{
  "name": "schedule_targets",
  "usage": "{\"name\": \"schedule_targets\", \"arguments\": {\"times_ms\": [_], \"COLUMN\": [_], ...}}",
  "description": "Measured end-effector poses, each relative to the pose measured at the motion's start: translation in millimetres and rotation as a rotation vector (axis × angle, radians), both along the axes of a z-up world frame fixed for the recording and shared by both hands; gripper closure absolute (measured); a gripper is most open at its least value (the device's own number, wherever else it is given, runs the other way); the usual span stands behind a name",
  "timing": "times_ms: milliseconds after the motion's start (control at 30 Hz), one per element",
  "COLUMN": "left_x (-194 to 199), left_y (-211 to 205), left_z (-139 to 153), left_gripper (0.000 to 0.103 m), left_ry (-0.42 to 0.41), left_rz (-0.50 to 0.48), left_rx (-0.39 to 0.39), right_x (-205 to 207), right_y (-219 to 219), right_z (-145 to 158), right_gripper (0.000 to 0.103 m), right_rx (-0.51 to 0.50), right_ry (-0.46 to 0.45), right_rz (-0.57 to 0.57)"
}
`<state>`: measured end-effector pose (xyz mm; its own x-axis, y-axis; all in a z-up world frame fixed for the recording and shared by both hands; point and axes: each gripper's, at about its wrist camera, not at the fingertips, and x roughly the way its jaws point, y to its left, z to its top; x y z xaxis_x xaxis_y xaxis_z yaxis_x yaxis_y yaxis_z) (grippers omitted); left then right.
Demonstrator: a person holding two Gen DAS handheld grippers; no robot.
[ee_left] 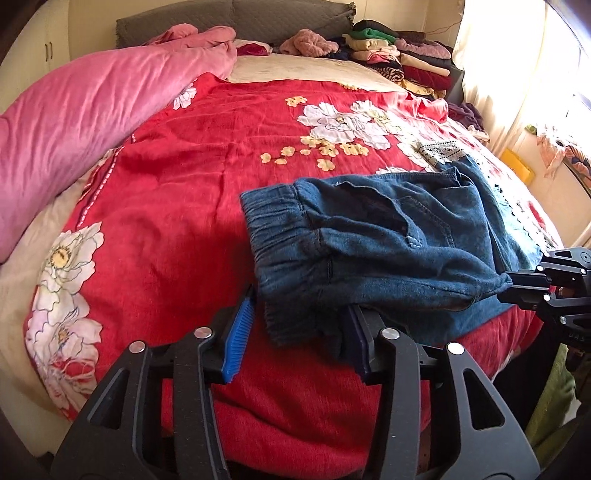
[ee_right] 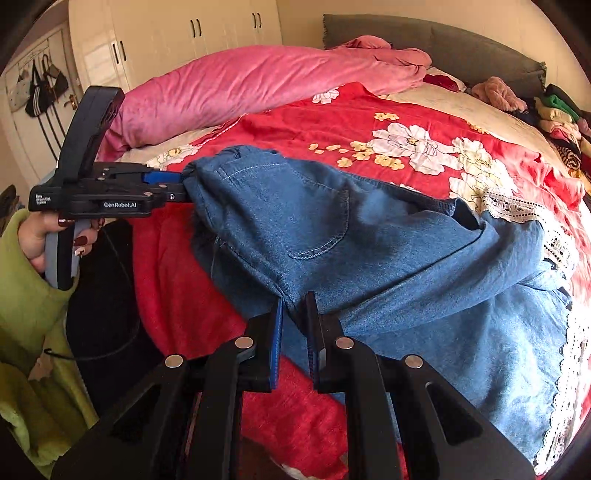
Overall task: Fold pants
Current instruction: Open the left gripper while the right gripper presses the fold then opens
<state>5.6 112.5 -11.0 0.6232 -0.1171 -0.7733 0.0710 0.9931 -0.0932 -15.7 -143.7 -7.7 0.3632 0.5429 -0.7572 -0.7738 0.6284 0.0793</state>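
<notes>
Bedroom; working surface a bed under a red floral bedspread (ee_left: 177, 177), taken here as the landmark for all positions.

- Pink duvet (ee_left: 85, 107): bunched along the bedspread's far left edge, well apart from the work, presumably pushed aside to leave folding room.
- Stack of folded clothes (ee_left: 399, 55): at the head of the bed beyond the bedspread's far right corner; probably where finished items go.
- White wardrobe (ee_right: 177, 33): behind the bed, past the duvet.
- Blue denim pants (ee_right: 369, 251), elastic waist, lace-trimmed hems: at the near right part of the bedspread. The waist end is lifted clear of the bedspread; the legs trail onto it toward the right, the lace lying on the cover.
- Left gripper (ee_left: 295, 332): at the near edge of the bedspread. In its own view the blue pads stand wide, the waistband draped over the right one; in the right wrist view its tips (ee_right: 177, 184) seem to meet the waist corner. Whether it truly grips I cannot tell.
- Right gripper (ee_right: 295, 332): near edge of the bedspread, jaws close together and clamped on a fold of denim at the opposite side of the waist.

Judgement: waist held at two corners to stretch it level, so the legs can be lined up before folding. Fold not yet made.
</notes>
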Motion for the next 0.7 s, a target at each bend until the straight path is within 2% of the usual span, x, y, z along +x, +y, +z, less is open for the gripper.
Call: {"name": "schedule_targets", "arguments": {"times_ms": [200, 300, 400, 467, 533, 600, 700], "left_x": [-15.9, -23.8, -23.6, -17.4, -6.9, 3.5, 14.0], "left_y": [7.8, 8.9, 5.5, -6.3, -25.8, -42.0, -51.4], "left_z": [1.4, 10.7, 26.9, 33.9, 34.7, 25.7, 2.4], "left_gripper": [0.06, 0.06, 0.06, 0.06, 0.06, 0.06, 0.06], "left_ry": [0.01, -0.013, -0.055, -0.068, -0.066, -0.041, 0.023], "left_rz": [0.014, 0.029, 0.032, 0.006, -0.035, -0.063, -0.046], "left_rx": [-0.01, 0.002, -0.022, -0.034, -0.032, -0.007, 0.077], "right_x": [-3.9, -6.8, -10.0, -13.3, -17.4, -18.9, -16.7], "right_y": [0.9, -3.1, -5.2, -3.8, 1.4, 4.4, -3.0], "right_z": [-9.0, -8.4, -11.7, -16.2, -20.2, -19.4, -6.0], "right_gripper": [0.092, 0.092, 0.092, 0.1, 0.101, 0.101, 0.1], "right_rx": [-0.037, -0.034, -0.031, -0.016, -0.027, -0.036, 0.018], "right_ry": [-0.002, -0.003, 0.013, 0.048, 0.055, 0.06, 0.047], "right_rz": [0.013, 0.024, 0.034, 0.057, 0.073, 0.075, 0.05]}}
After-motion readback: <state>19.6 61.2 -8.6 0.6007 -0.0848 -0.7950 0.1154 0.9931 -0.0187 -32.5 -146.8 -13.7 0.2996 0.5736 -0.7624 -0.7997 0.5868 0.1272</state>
